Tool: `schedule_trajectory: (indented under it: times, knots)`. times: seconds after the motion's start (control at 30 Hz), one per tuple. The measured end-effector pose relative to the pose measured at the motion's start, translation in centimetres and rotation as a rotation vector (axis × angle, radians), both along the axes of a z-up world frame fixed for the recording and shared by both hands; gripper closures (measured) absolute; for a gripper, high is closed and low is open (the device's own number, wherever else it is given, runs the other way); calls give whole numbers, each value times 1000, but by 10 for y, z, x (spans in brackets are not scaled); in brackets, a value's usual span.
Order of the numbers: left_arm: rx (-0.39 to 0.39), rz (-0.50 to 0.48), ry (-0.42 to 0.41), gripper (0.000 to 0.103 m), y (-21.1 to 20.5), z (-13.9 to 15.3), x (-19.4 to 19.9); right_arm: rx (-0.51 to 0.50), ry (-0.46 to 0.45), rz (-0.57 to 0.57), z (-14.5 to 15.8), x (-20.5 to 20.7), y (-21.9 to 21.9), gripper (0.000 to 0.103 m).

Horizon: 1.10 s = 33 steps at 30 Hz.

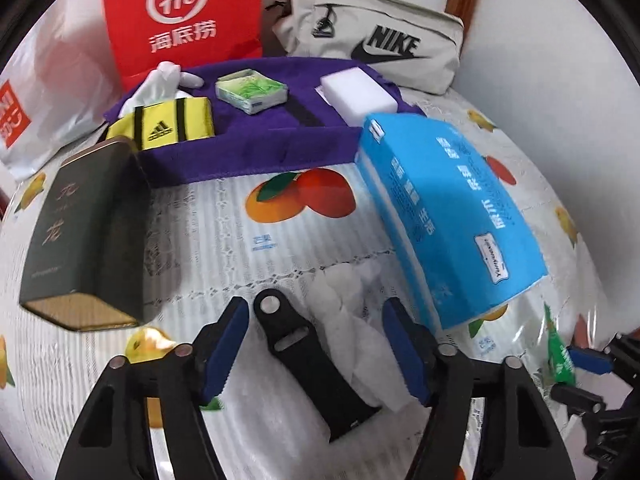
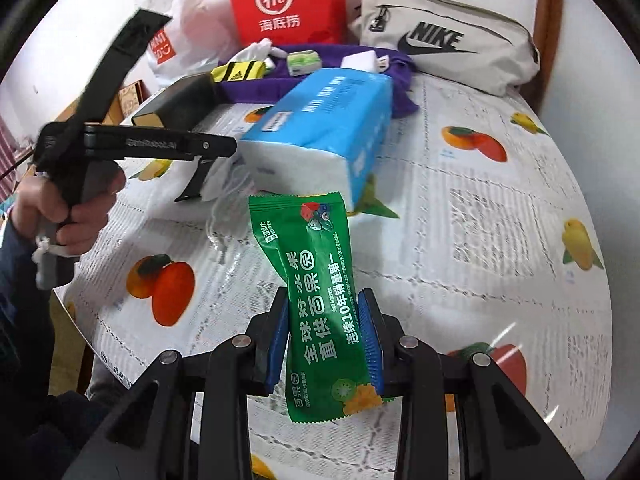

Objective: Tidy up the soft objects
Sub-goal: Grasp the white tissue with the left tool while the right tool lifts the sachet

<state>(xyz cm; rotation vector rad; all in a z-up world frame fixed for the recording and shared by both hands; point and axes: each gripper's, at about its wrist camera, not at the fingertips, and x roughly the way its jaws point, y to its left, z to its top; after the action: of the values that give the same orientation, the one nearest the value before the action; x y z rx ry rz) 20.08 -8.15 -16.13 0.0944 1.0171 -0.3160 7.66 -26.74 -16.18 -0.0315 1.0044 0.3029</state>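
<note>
Right gripper (image 2: pixel 324 340) clamped on green wipes packet (image 2: pixel 320 300) – pkt upright betw. pads.

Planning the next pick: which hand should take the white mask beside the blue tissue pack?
Left: the left gripper has open fingers around the white mask; the right gripper holds the green wipes packet.

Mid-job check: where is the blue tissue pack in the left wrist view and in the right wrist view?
Left wrist: blue tissue pack right of centre, beside the purple tray.
Right wrist: blue tissue pack upper centre, beyond the held green packet.
Shared landmark: Nike pouch behind it.
</note>
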Motion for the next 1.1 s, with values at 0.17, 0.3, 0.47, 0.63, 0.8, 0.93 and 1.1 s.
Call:
schedule_trajectory:
  times: [0.17,0.3,0.47,0.63,0.8,0.93,1.1]
  knots:
    - [59,-36,-15,45,-15,-8,2,19,7,-12,-5,3,-7,69]
    - [115,-44,-44,72,-19,-8,4,27,14,-14,-8,5,-7,69]
    - [22,-25,-42,79,-1,11,-1,29,7,-1,-5,6,-6,69]
    - [-124,-19,-39,79,17,30,-8,36,0,8,-4,6,-3,69]
    - [-152,-2,-49,79,30,40,-21,27,16,32,-5,9,5,69]
    - [-148,27,-38,79,45,38,-29,15,33,42,-7,12,10,69]
    - [-168,93,-7,79,75,26,-39,1,36,46,-7,15,16,69]
